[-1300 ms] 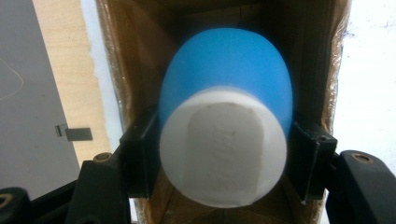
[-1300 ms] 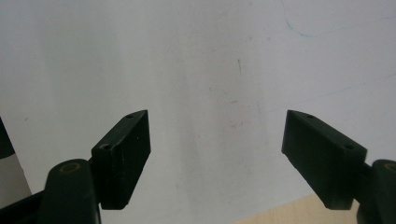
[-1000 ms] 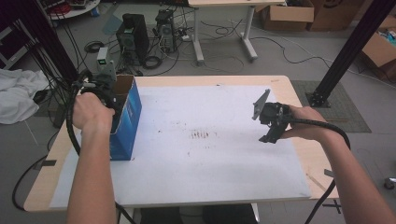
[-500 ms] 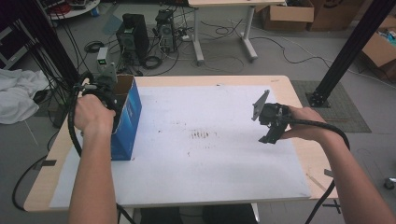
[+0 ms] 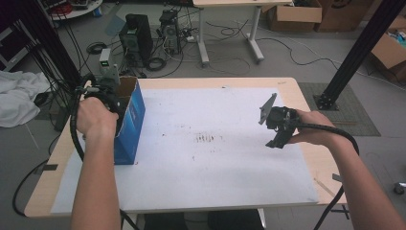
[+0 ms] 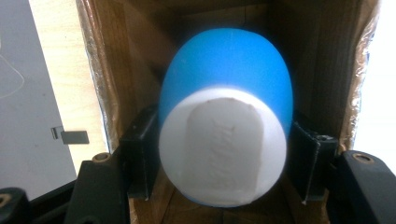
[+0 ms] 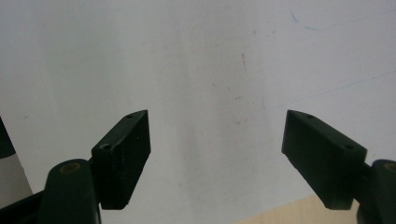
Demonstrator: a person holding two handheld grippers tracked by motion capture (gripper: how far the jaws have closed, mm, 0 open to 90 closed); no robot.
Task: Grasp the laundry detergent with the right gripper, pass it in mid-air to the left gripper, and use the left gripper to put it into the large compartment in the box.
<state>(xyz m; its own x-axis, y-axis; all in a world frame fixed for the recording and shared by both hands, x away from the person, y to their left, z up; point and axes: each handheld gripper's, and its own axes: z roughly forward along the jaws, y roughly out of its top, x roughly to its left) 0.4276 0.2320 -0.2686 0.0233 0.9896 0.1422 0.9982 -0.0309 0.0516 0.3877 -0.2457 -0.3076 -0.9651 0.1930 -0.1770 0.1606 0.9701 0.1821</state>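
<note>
Grey floor with computer towers, loose cables and cardboard cartons lies beyond the worktop (image 5: 287, 88), a pale wooden slab mostly covered by a white sheet (image 5: 210, 167) with faint smudges near its middle. My landmark is the blue carton (image 5: 130, 125), an open-topped box with bare brown cardboard inside, standing upright at the left edge of the sheet.

My left fingers (image 6: 219, 158) reach down into the mouth of that carton and are closed on a blue cup (image 6: 229, 93), one black pad pressed against each flank just behind its rim. From above, my left hand (image 5: 97, 116) covers the near wall of the carton. The cup sits inside the carton, its white interior facing me and its rounded blue bottom pointing deeper in, walls close on either side.

My right fingers (image 7: 217, 158) hang well to the right of the carton, above the sheet, spread wide with nothing between them; in the high view that gripper (image 5: 280, 129) points down at the paper.

I judge the cup light and thin-walled, probably smooth plastic or foam, so it may flex or slip if squeezed hard. Gripping across the widest part near the rim seems right, with modest pressure, and moving it straight along the carton's axis should keep it from catching on the cardboard.
</note>
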